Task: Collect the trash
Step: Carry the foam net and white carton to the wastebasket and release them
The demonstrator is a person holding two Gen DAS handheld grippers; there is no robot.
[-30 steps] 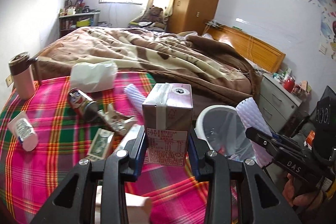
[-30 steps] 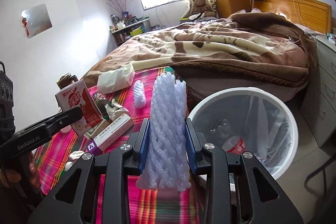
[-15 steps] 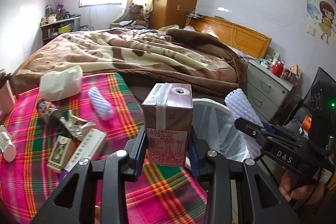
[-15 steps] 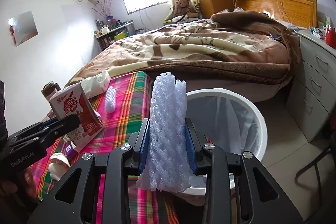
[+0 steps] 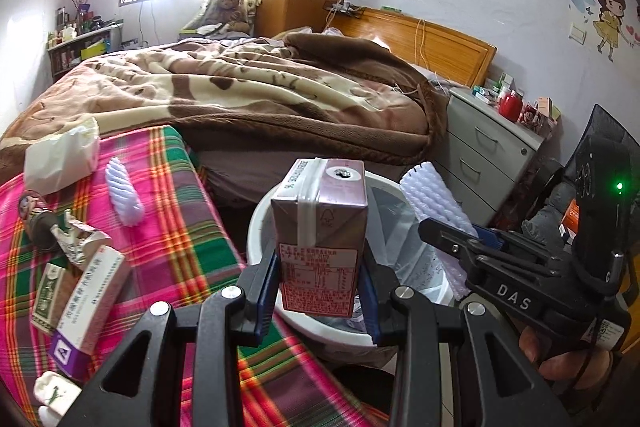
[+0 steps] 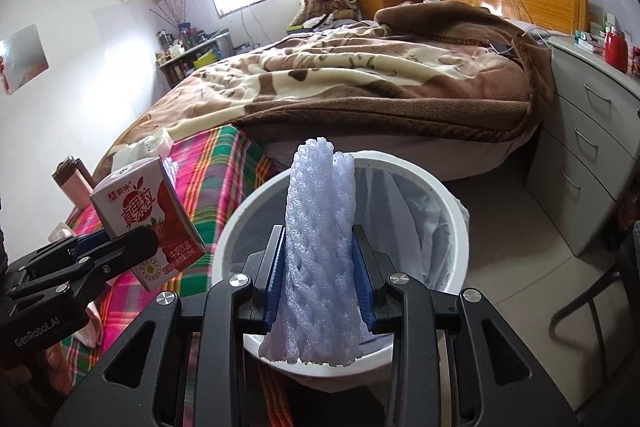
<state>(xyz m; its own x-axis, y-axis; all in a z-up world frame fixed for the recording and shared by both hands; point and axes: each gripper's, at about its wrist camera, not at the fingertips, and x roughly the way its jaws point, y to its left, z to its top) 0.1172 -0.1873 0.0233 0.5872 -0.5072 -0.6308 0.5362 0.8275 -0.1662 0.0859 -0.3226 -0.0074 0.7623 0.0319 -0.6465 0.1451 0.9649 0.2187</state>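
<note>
My left gripper (image 5: pixel 318 291) is shut on an upright drink carton (image 5: pixel 320 227), held over the near rim of a white lined trash bin (image 5: pixel 256 223). In the right wrist view the same carton (image 6: pixel 144 223) shows its red front at the left, clamped by the left gripper (image 6: pixel 120 251). My right gripper (image 6: pixel 320 287) is shut on a pale lilac foam net sleeve (image 6: pixel 320 255), held upright above the trash bin (image 6: pixel 452 211). The left wrist view shows that foam sleeve (image 5: pixel 434 199) and the right gripper (image 5: pixel 452 239) at the right, over the bin.
A plaid cloth (image 5: pixel 176 227) beside the bin carries more litter: a second foam sleeve (image 5: pixel 122 191), a medicine box (image 5: pixel 92 303), a crushed can (image 5: pixel 36 219), a white bag (image 5: pixel 60 159). A bed with a brown blanket (image 6: pixel 360 75) lies behind, grey drawers (image 6: pixel 588 147) to the right.
Both grippers have moved from over the plaid cloth towards the bin, carrying the carton and the foam sleeve. The bin now fills the middle of both views.
</note>
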